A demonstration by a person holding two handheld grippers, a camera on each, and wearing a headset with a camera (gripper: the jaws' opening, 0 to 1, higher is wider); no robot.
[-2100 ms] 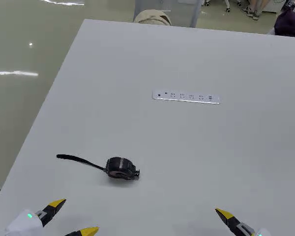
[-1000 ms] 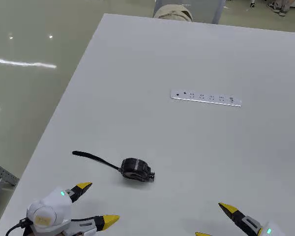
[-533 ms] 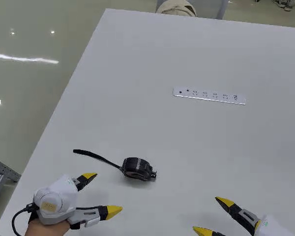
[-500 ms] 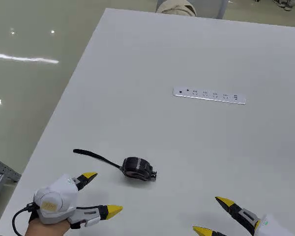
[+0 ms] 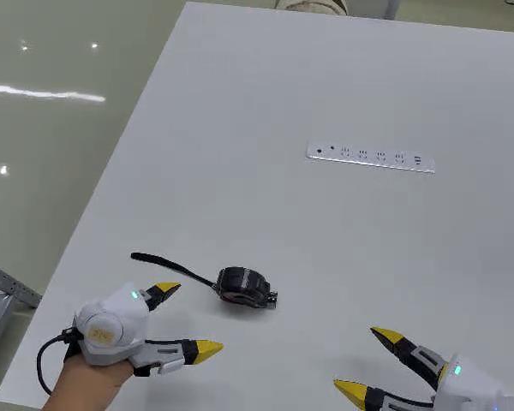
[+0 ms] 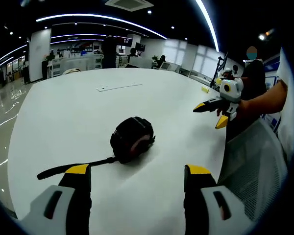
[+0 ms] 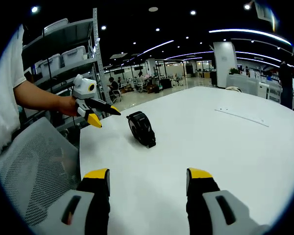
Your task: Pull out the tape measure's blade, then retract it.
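A broad white worktop [image 5: 343,77] stands on a glossy pale-green floor [image 5: 51,154] that mirrors the lamps. A white power strip [image 5: 370,157] lies on it. Long light strips [image 6: 98,18] cross a dark ceiling, bright windows [image 6: 186,51] line the far wall, and a metal shelf rack [image 7: 63,68] holds bins behind a grey mesh chair [image 7: 29,147].

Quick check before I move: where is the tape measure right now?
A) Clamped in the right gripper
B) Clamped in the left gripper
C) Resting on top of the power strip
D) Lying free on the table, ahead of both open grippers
D: the tape measure lies on the white table with its strap trailing, and the left gripper and right gripper are both open and apart from it.
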